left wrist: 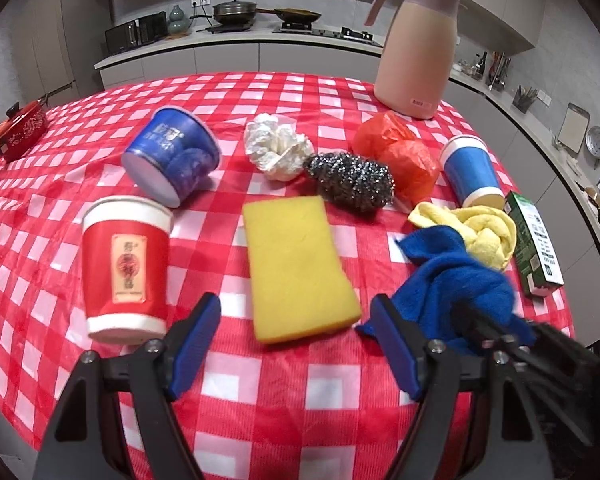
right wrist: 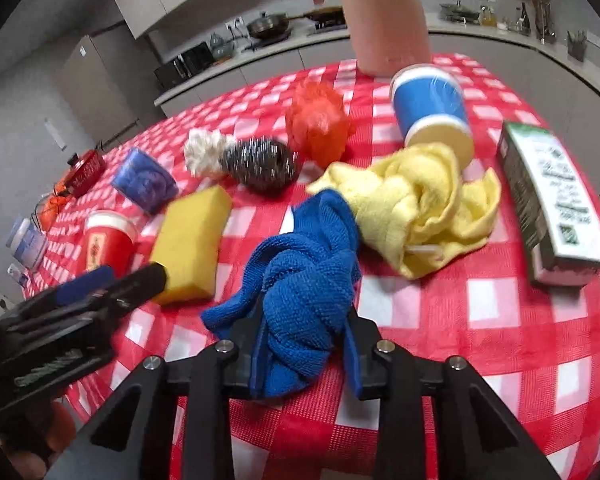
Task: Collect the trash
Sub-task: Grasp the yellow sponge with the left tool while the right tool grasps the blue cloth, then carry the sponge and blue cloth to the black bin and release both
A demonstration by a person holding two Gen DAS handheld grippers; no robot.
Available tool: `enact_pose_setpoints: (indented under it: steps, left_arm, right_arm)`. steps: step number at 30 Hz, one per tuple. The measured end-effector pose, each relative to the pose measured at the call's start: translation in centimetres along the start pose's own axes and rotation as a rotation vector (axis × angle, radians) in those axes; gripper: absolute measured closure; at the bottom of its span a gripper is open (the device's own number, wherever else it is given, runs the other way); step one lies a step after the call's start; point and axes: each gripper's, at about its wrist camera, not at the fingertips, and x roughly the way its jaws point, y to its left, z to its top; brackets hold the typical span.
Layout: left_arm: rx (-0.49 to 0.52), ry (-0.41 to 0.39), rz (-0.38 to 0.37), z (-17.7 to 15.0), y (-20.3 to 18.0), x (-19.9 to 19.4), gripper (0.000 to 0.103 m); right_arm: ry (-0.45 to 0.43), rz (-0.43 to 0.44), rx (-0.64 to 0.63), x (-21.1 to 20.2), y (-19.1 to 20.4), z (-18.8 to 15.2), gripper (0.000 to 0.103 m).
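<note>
The blue cloth [right wrist: 308,280] was the thing in hand: knotted into a bundle, it lay near the front edge of the checked table [right wrist: 500,320], one end touching the yellow cloth [right wrist: 420,208], and the right gripper [right wrist: 306,354] had its two fingers pinched against the bundle's sides, the fabric bulging between them. Gripping the knot instead of a loose corner looked a sensible choice, since the wad should lift as one piece. The left gripper [left wrist: 296,344] hung spread wide and held nothing, low over the near end of the yellow sponge [left wrist: 296,264], probably waiting its turn. Around them lay likelier trash: a red paper cup [left wrist: 126,264] standing just left of the sponge, a blue tub [left wrist: 172,156] tipped on its side, a crumpled white tissue [left wrist: 276,148] touching the steel scourer [left wrist: 350,182], an orange plastic bag [left wrist: 400,156], and a blue paper cup [left wrist: 470,172] lying over beside the yellow cloth. A green carton [left wrist: 534,240] lay at the table's right edge, and a pink jug [left wrist: 416,48] stood at the back. No bin showed in either view.
</note>
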Motion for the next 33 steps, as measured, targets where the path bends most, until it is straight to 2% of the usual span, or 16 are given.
enact_pose_setpoints:
  steps: [5, 11, 14, 18, 27, 33]
  left_arm:
    - [0.014, 0.008, 0.042, 0.7, -0.8, 1.9, 0.025]
    - [-0.023, 0.045, 0.058, 0.9, -0.1, 4.1, 0.025]
    - [-0.026, 0.044, 0.059, 0.6, -0.2, 4.4, 0.038]
    - [-0.014, 0.020, 0.065, 0.2, -0.3, 3.9, 0.047]
    - [-0.008, -0.043, -0.005, 0.3, -1.3, 0.2, 0.052]
    - [0.046, -0.072, -0.073, 0.4, -3.0, -2.4, 0.052]
  right_arm:
    - [-0.064, 0.000, 0.005, -1.9, -0.8, 1.5, 0.069]
    - [-0.078, 0.005, 0.007, -2.5, -1.7, 2.2, 0.069]
    - [-0.076, 0.012, 0.002, -2.4, -2.0, 2.3, 0.069]
    - [-0.071, 0.020, -0.006, -2.1, -2.1, 2.4, 0.069]
    - [-0.111, 0.016, 0.004, -4.0, -2.2, 2.5, 0.069]
    - [-0.149, -0.021, 0.039, -6.5, -2.4, 2.1, 0.069]
